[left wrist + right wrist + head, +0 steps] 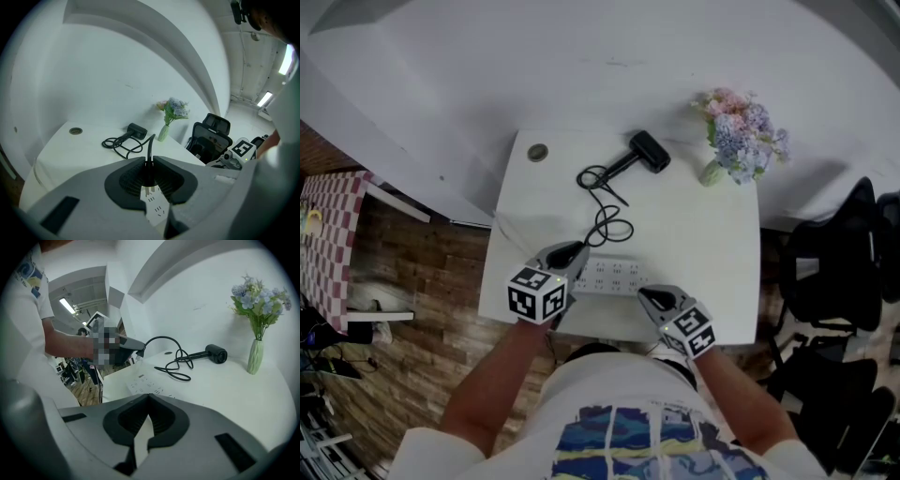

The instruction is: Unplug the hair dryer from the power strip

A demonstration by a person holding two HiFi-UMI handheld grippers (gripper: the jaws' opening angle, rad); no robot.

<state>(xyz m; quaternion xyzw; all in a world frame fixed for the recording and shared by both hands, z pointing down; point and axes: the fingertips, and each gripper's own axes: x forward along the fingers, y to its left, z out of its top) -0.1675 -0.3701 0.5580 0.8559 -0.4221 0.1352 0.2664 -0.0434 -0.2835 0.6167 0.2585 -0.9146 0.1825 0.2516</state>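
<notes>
The black hair dryer (648,150) lies at the back of the white table (712,262), and its cord (612,223) coils toward me. My left gripper (572,251) is shut on the black plug (148,174). The plug's metal prongs show bare just above the white power strip (614,275). In the right gripper view the left gripper (126,345) holds the cord end lifted over the power strip (145,383). My right gripper (645,296) hovers by the strip's right end, its jaws shut with nothing between them.
A pale vase of flowers (712,172) stands at the table's back right corner. A round grommet (537,152) sits at the back left. A black office chair (844,262) stands right of the table, with wood floor (412,281) on the left.
</notes>
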